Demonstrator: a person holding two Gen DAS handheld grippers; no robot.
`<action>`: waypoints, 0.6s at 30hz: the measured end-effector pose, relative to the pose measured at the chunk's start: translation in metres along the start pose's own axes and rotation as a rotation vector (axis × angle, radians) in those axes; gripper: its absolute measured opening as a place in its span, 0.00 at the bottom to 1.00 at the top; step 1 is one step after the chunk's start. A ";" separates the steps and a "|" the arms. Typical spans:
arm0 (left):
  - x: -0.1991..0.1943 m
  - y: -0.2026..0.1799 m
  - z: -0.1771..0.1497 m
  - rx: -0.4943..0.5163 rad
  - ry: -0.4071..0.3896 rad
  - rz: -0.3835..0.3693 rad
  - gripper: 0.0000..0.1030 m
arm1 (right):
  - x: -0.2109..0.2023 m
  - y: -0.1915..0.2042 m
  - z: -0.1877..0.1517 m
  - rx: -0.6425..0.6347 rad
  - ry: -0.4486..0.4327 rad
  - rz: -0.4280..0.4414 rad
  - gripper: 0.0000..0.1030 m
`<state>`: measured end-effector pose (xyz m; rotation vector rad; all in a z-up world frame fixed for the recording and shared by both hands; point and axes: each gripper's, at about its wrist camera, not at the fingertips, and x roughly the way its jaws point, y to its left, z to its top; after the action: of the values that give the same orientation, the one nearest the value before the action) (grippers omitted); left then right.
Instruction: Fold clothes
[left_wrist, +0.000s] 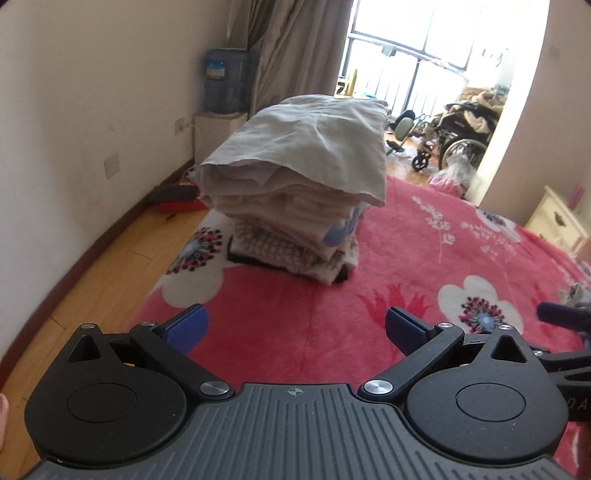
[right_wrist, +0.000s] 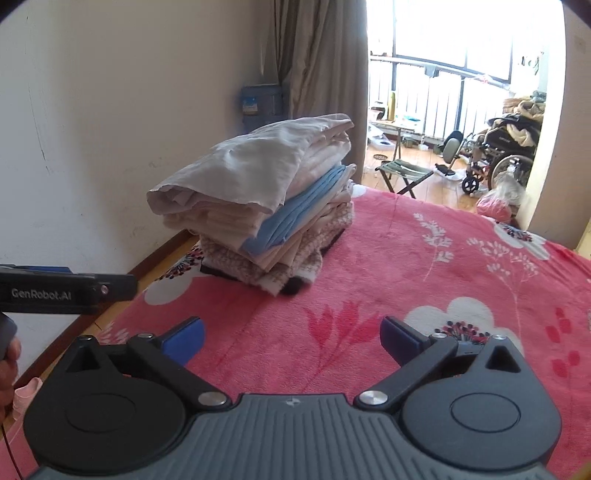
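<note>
A tall stack of folded clothes (left_wrist: 295, 199) (right_wrist: 266, 210) stands on the red flowered blanket (left_wrist: 424, 258) (right_wrist: 424, 266) near the bed's left edge. A grey-white garment (left_wrist: 306, 147) (right_wrist: 240, 170) tops the stack, with a pale blue piece (right_wrist: 295, 218) and knitted beige layers under it. My left gripper (left_wrist: 293, 326) is open above the blanket, short of the stack, with nothing between its blue pads. My right gripper (right_wrist: 291, 336) is open too and holds nothing. The left gripper's side (right_wrist: 66, 290) shows at the left of the right wrist view.
A wall and wooden floor (left_wrist: 110, 266) run along the bed's left side. A water jug (left_wrist: 225, 81) stands on a dispenser by the curtain. Beyond the bed are a folding stool (right_wrist: 404, 171), wheelchairs (left_wrist: 461, 136) (right_wrist: 495, 155) and a bright window. A white nightstand (left_wrist: 557, 221) is at right.
</note>
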<state>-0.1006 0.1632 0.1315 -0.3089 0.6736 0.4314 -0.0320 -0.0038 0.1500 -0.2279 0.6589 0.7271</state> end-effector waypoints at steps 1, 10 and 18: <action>-0.004 0.000 -0.002 -0.002 -0.005 0.011 1.00 | -0.004 0.000 0.000 0.008 -0.007 -0.013 1.00; -0.030 -0.002 -0.009 0.036 -0.083 0.154 1.00 | -0.023 0.019 -0.003 0.003 -0.024 -0.137 1.00; -0.036 -0.002 -0.011 0.068 -0.124 0.198 1.00 | -0.021 0.034 -0.001 -0.005 0.016 -0.148 1.00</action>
<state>-0.1310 0.1466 0.1474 -0.1498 0.5983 0.6096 -0.0671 0.0095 0.1630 -0.2847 0.6484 0.5855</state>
